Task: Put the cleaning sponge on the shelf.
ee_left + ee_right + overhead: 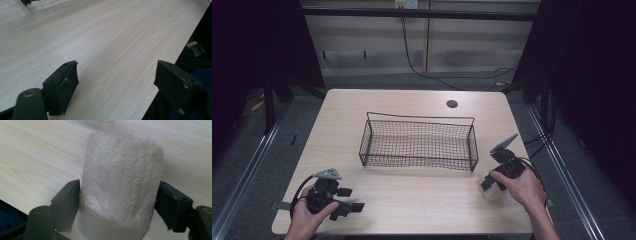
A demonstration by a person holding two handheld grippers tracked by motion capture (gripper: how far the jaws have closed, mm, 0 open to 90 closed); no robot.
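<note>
Loofah sponge [120, 187], pale beige, cylindrical, coarse fibrous surface with stray fibres along its edges; it lies on the light wood-grain table [412, 195] near the front right corner, under the person's right hand [522, 187]. Right gripper [492, 184]: black jaws set against opposite sides of the cylinder, pads pressing its flanks in the right gripper view, so clamped on the sponge at about mid-length. Left gripper [354, 207]: jaws wide apart, nothing between them, bare tabletop ahead in the left gripper view; it rests at the front left corner in the left hand [307, 215]. Black wire basket [419, 142]: rectangular, raised rim, mid-table, apparently holding nothing, well apart from both grippers. Handling, by judgement: the sponge is likely very light, springy and compressible, rough enough not to slip, not fragile; a firm squeeze would dent rather than damage it. Best hold is across the round flanks near the middle, as now, so it does not pivot between the pads.
</note>
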